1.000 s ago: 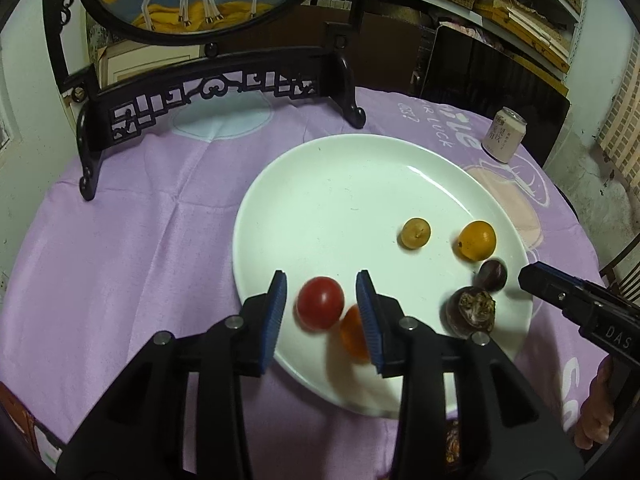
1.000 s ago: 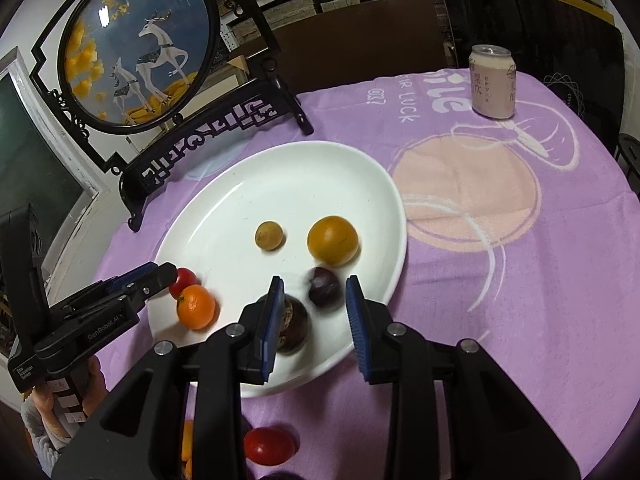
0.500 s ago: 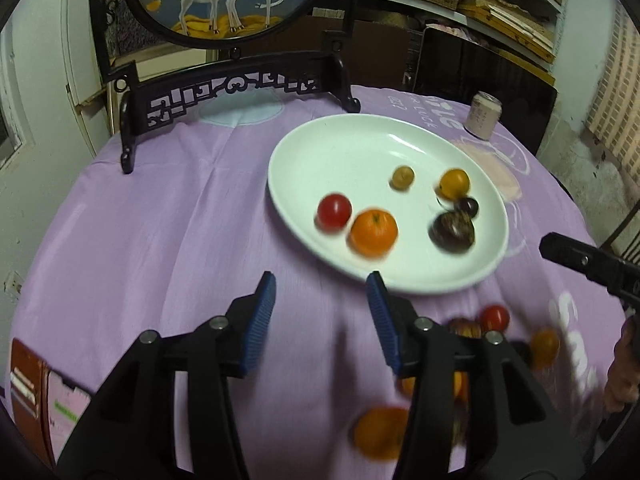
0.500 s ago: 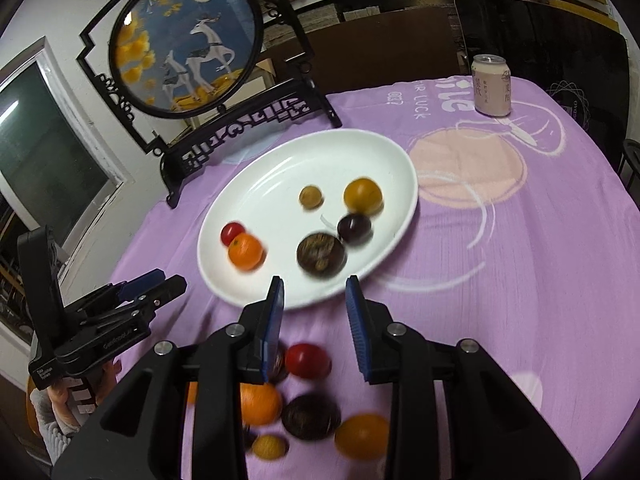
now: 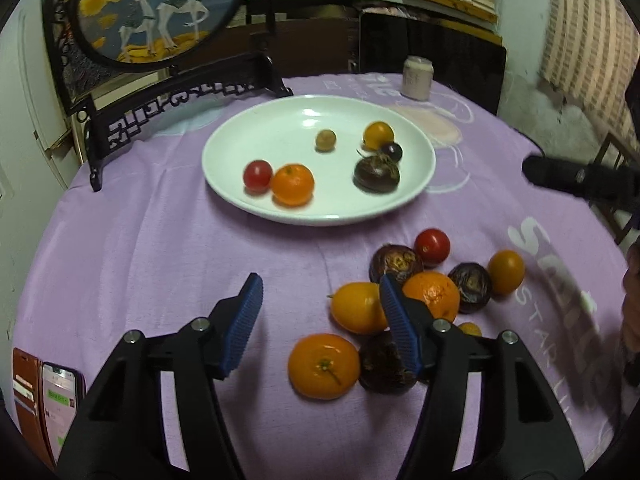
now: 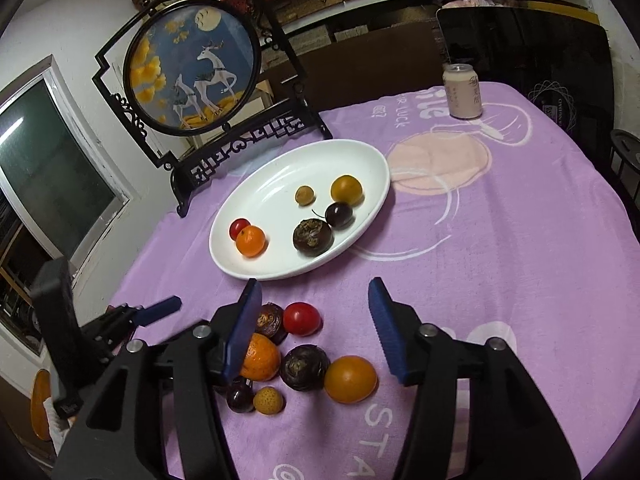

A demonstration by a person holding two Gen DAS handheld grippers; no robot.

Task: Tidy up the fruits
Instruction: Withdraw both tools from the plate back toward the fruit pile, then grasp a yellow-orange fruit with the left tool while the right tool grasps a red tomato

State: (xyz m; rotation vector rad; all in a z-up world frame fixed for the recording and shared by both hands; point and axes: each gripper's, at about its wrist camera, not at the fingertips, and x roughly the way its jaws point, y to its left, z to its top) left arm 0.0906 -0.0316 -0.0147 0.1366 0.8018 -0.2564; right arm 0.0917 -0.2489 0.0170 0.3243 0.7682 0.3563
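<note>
A white plate [image 5: 224, 184] [image 6: 372, 168] on the purple cloth holds a red tomato [image 5: 258, 174], a mandarin [image 5: 293, 184], a dark plum [image 6: 339, 214] and three other fruits. Nearer me lies a loose pile: a mandarin [image 5: 324, 365], a yellow fruit [image 5: 356, 306], a red tomato [image 6: 302, 318], dark fruits and others. My left gripper [image 5: 320, 286] hovers left of the pile, its jaws opening with nothing between them. My right gripper [image 6: 314, 288] hangs over the pile, its jaws also opening; the tomato lies on the cloth under the gap, untouched.
A round deer picture on a black carved stand [image 5: 160, 20] [image 6: 196, 68] stands behind the plate. A drink can [image 5: 416, 80] [image 6: 462, 92] is at the far right. A phone in a brown case [image 5: 60, 396] lies at the near left edge.
Both grippers pulled back from the plate to the loose pile and opened wider. The red tomato and the dark plum that sat between their jaws now lie on the plate.
</note>
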